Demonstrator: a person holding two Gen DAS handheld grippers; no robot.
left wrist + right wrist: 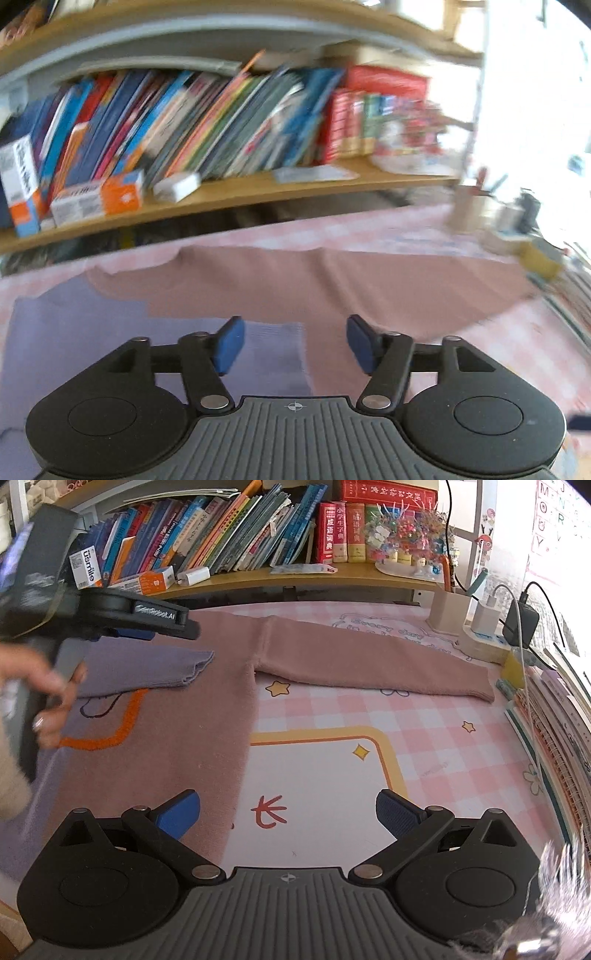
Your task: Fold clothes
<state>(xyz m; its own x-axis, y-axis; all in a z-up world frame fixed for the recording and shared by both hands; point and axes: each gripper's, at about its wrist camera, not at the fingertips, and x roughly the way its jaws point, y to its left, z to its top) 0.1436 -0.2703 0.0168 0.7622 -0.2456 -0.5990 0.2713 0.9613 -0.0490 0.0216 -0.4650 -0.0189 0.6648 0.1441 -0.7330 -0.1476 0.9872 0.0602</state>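
A dusty pink sweater (pixel 177 716) with an orange and purple design lies flat on the pink checked desk mat (pixel 424 734). Its right sleeve (pixel 376 664) stretches out to the right. A purple sleeve (pixel 147 668) is folded across the body. The sweater also shows in the left wrist view (pixel 332 280), with the purple sleeve (pixel 110 332) under the gripper. My left gripper (pixel 295 343) is open and empty above the sweater; it also shows in the right wrist view (pixel 136 627), held by a hand. My right gripper (pixel 288 812) is open and empty over the sweater's right edge.
A wooden shelf (pixel 295 578) of books runs along the back. A power strip with chargers (pixel 491 635) and a stack of books (pixel 554 716) stand at the right. A beige holder (pixel 443 609) stands at the back right.
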